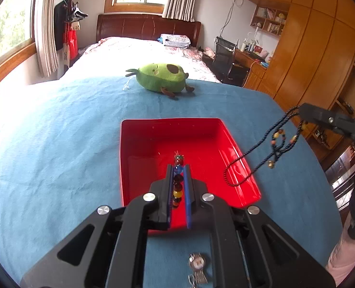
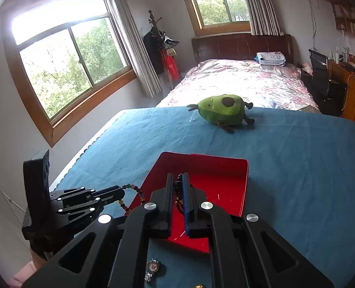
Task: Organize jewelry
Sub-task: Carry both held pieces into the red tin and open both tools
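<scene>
Both tongs (image 1: 178, 182) (image 2: 178, 192) clenched on beaded strands above red tray (image 1: 139, 129), blue-blanketed bed (image 1: 57, 132).

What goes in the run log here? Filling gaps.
left gripper: holds bead bracelet | right gripper: holds cord necklace | both over red tray

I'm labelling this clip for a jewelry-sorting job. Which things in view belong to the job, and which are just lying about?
Part of the job:
red tray
bead bracelet, held in the left gripper
cord necklace, held in the right gripper
wristwatch on the blue blanket

Just lying about:
avocado plush toy
folded cloth
desk chair
</scene>
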Action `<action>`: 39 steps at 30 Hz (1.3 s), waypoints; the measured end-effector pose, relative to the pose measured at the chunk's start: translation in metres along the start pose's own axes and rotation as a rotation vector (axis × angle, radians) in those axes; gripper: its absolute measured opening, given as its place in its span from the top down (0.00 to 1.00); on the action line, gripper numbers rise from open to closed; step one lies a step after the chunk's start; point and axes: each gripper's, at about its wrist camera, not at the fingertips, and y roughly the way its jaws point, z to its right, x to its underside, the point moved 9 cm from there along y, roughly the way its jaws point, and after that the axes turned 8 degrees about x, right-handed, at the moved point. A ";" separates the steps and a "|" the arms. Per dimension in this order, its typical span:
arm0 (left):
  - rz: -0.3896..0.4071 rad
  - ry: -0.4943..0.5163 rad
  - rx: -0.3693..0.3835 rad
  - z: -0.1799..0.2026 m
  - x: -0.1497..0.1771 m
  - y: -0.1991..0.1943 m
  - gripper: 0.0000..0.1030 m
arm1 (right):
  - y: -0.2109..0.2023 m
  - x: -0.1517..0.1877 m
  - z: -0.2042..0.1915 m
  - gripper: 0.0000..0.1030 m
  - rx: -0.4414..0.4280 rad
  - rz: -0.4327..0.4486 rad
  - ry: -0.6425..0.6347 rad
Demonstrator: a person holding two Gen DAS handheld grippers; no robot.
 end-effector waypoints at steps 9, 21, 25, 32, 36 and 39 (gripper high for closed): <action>-0.065 -0.055 -0.001 -0.034 0.006 0.069 0.94 | 0.082 0.039 0.021 0.93 0.000 -0.085 0.044; -0.158 -0.091 -0.047 -0.063 0.023 0.116 0.94 | 0.124 0.069 0.030 0.93 0.048 -0.147 0.050; -0.179 -0.086 -0.050 -0.066 0.028 0.124 0.93 | 0.130 0.077 0.031 0.89 0.068 -0.175 0.047; -0.191 -0.080 -0.055 -0.064 0.031 0.125 0.70 | 0.126 0.085 0.035 0.78 0.097 -0.195 0.052; -0.168 -0.071 -0.057 -0.060 0.028 0.114 0.65 | 0.119 0.084 0.038 0.68 0.119 -0.180 0.049; -0.148 -0.057 -0.079 -0.057 0.026 0.103 0.56 | 0.116 0.085 0.038 0.68 0.123 -0.179 0.057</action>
